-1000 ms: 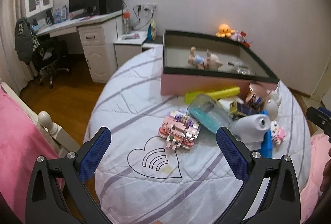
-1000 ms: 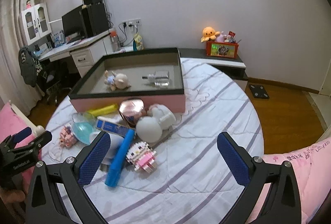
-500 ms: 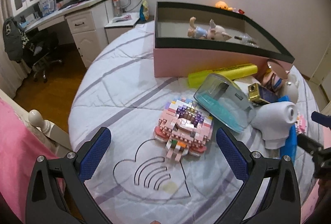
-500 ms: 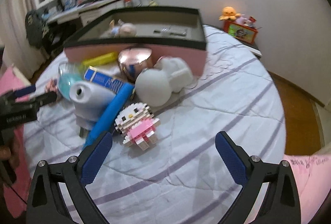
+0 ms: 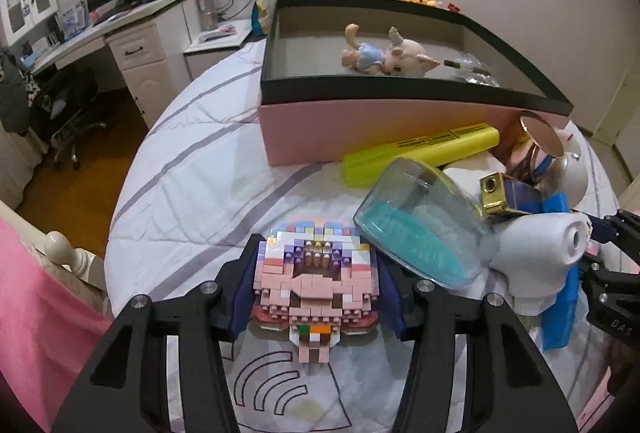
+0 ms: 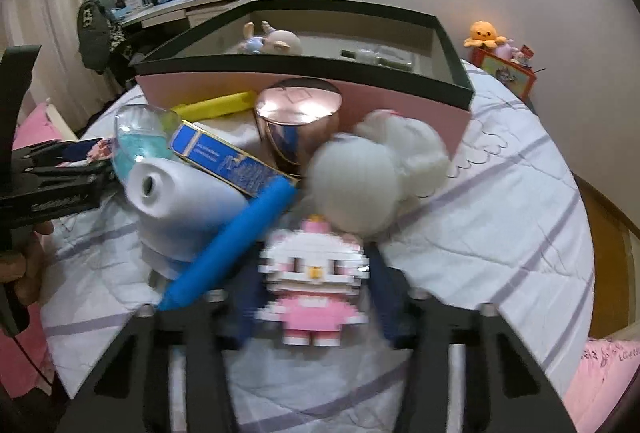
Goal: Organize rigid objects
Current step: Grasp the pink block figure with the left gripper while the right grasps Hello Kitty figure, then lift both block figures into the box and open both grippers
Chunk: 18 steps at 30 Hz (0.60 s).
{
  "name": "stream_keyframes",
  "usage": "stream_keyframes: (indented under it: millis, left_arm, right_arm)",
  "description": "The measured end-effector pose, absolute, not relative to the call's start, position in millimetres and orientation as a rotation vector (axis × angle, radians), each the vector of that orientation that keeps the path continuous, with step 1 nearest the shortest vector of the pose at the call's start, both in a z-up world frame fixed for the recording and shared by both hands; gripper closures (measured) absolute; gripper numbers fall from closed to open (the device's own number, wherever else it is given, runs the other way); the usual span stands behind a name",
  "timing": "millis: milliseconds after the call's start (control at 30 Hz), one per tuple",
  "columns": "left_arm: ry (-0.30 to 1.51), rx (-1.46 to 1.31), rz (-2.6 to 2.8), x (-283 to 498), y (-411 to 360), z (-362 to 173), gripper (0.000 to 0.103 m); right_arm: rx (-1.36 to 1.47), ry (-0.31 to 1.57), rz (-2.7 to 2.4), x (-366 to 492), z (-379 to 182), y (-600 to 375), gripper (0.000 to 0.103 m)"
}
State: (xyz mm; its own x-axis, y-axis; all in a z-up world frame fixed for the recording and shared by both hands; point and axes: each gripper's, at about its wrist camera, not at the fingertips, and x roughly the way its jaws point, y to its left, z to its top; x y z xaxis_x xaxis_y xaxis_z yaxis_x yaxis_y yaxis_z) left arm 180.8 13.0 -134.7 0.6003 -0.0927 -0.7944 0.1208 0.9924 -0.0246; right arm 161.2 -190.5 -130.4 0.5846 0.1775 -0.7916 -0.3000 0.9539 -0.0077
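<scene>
L fingers (image 5: pixel 316 283) on brick figure (image 5: pixel 316 273)

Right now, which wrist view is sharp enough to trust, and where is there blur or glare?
Left wrist: sharp on the pink brick model, fisheye bending at the edges. Right wrist: motion blur smears the brick cat figure and white ball; glare on the copper lid.

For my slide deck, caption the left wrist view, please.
Left hand-held gripper, jaws just closing, clasps a pink brick-built toy on the striped quilt.
</scene>
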Motion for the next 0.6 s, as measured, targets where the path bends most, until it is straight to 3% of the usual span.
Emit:
stream_keyframes:
  millis: [600]
  left_arm:
    - [0.842, -0.024, -0.123, 159, 30, -98, 0.051]
  right_arm:
    - [-0.005, 0.839, 0.278, 146, -89, -217, 0.058]
